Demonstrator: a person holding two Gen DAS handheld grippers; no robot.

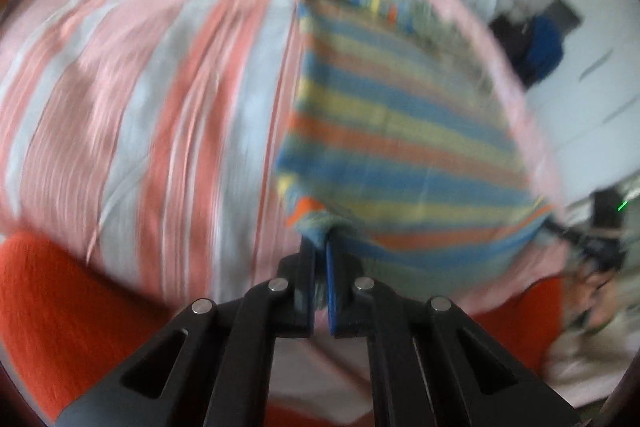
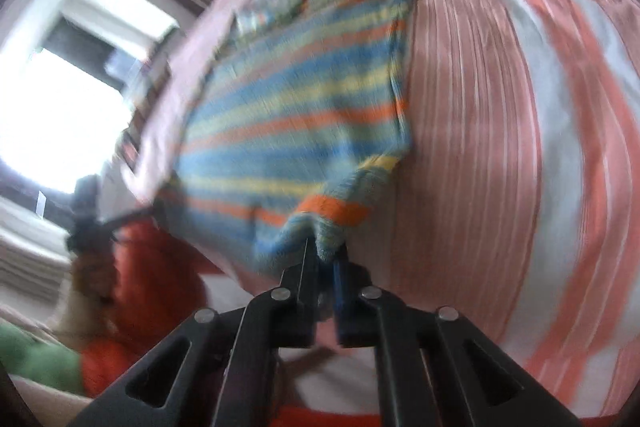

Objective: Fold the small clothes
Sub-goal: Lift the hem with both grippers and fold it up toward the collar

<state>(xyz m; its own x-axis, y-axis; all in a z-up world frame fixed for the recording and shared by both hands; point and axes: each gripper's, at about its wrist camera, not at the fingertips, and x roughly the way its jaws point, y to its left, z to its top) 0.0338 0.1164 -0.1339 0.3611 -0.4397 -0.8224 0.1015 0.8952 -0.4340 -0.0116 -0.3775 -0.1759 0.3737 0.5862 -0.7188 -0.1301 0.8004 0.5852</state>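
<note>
A small knitted garment (image 1: 396, 123) with blue, yellow and orange stripes lies on a pink-and-white striped bedsheet (image 1: 140, 99). My left gripper (image 1: 320, 247) is shut on the garment's near left corner, which bunches between the jaws. In the right wrist view the same garment (image 2: 296, 107) stretches away from me, and my right gripper (image 2: 324, 255) is shut on its near right corner by the orange band. Both held corners are raised off the sheet. In the left wrist view the other gripper (image 1: 588, 243) shows dark at the garment's right corner. Both views are blurred by motion.
The bedsheet (image 2: 500, 147) fills most of both views. Orange cloth (image 1: 52, 315) lies at the near edge, and green cloth (image 2: 36, 359) sits at the lower left of the right wrist view. A bright window (image 2: 60, 123) and white wall stand beyond the bed.
</note>
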